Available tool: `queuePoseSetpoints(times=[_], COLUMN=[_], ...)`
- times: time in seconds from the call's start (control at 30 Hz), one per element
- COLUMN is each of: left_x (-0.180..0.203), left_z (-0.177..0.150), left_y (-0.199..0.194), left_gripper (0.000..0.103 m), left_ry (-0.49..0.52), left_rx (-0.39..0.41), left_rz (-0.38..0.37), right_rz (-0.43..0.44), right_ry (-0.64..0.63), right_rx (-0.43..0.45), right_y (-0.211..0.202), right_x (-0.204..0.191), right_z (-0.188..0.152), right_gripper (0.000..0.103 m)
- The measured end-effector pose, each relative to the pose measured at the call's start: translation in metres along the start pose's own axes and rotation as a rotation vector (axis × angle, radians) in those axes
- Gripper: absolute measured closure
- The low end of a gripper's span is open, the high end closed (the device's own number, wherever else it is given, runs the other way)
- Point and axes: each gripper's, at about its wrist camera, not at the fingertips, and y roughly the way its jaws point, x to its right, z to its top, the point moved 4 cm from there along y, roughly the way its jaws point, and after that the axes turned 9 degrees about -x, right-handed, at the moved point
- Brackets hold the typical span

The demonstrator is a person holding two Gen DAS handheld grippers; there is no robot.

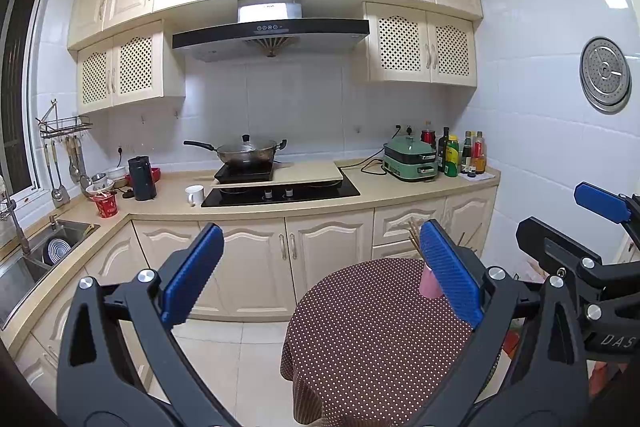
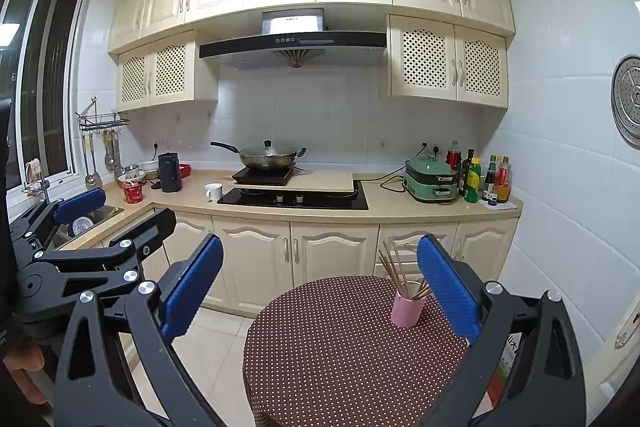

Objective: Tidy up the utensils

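Left tool [image 1: 320,279] wide open, empty, lower centre of its frame. Right tool [image 2: 320,287] likewise spread, holding nothing. Both raised over the dotted counter [image 2: 340,347], likely staged for approach. Chopsticks [image 2: 394,269] stand in the pink cup [image 2: 407,309], centre-right, already gathered upright.

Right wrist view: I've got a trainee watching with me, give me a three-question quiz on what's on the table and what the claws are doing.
1. True or false: the pink cup lies on its side.
2. What does the cup hold?
A. spoons
B. chopsticks
C. nothing
3. Fill in: both the left claw and the right claw are ____ and hold nothing.

Key:
1. False; it stands upright on the polka-dot tablecloth.
2. B; they lean out of the cup at angles.
3. Open; each pair of blue pads is spread wide, well short of the cup.
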Motion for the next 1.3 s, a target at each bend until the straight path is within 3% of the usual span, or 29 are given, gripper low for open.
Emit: queuePoseSetpoints(times=[1.3], left_x=[0.001], left_z=[0.000], left_y=[0.010], left_gripper=[0.007], left_ry=[0.014], left_rx=[-0.009], left_rz=[0.004], right_rz=[-0.007], right_ry=[0.020], right_rx=[-0.007], right_y=[0.004], right_x=[-0.006], right_z=[-0.002], right_gripper=[0.009])
